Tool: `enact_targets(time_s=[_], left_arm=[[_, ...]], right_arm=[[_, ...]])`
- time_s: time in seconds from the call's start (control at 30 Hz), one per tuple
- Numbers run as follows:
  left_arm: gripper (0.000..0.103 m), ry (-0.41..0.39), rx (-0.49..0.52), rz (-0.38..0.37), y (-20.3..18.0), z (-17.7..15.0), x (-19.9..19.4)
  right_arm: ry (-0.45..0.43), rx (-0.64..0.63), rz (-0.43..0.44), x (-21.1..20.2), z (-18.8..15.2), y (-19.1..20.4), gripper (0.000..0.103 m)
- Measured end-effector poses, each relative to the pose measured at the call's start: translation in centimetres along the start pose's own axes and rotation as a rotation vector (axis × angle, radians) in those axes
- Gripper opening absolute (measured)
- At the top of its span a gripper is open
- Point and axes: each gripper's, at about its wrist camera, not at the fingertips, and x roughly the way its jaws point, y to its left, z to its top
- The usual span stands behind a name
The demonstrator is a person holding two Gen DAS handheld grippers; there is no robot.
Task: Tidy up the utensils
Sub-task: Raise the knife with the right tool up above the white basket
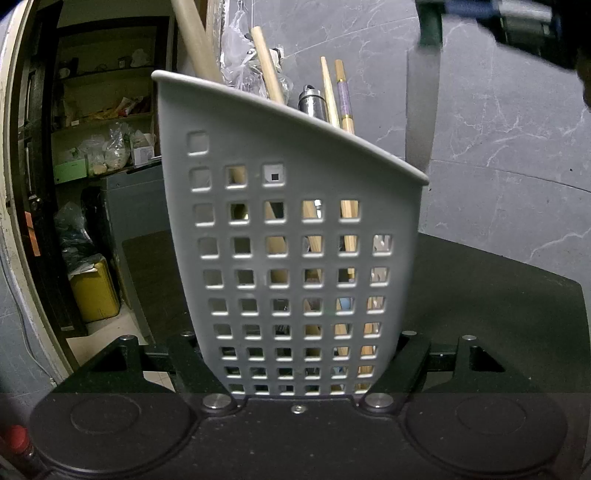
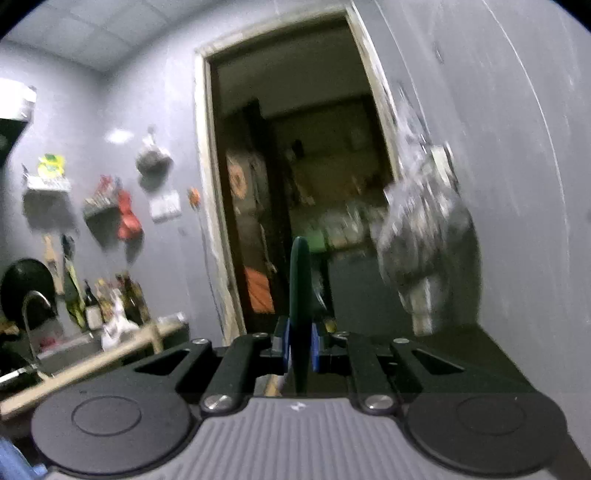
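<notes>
My left gripper (image 1: 299, 369) is shut on a grey perforated utensil holder (image 1: 291, 236), gripping its lower sides. The holder stands upright and holds wooden handles (image 1: 267, 66), a metal handle (image 1: 313, 103) and a gold and purple stick (image 1: 344, 96). My right gripper (image 2: 300, 349) is shut on the dark green handle (image 2: 299, 295) of a knife. In the left wrist view the right gripper (image 1: 476, 9) is at the top right, and the knife's pale blade (image 1: 421, 110) points down at the holder's right rim.
A dark countertop (image 1: 498, 295) lies under the holder, with a grey marbled wall (image 1: 498, 110) behind. An open doorway (image 1: 92, 147) at left shows shelves and a yellow container (image 1: 94, 288). A sink tap (image 2: 33, 306), bottles and hanging items line the far wall.
</notes>
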Motion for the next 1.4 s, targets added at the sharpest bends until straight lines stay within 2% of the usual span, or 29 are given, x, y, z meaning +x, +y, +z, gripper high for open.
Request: enact_targets(time_s=[0.1,0.2,0.47,0.9,1.4], left_arm=[[0.076,0.0,0.001,0.0,0.0,0.0,0.0],[0.076,0.0,0.001,0.0,0.0,0.0,0.0],[0.076,0.0,0.0,0.001,0.0,0.0,0.0],[0.076,0.0,0.001,0.005,-0.3,0.1,0.0],[0.076,0.0,0.002,0.006,-0.3,0.1,0.0]], right_arm=[[-0.073,-0.017,0.047,-0.2,1.5,0.9,0.013],[-0.108,-0.028,0.1,0.3,2.4,1.9,0.013],[-0.066,-0.035,0.204,3.0,1.9,4.1,0.013],[0.023,-0.099,0.152,4.8,-1.2,5.5,0.013],[0.089,-0.038,0.137,5.7,-3.9,4.6,0.013]])
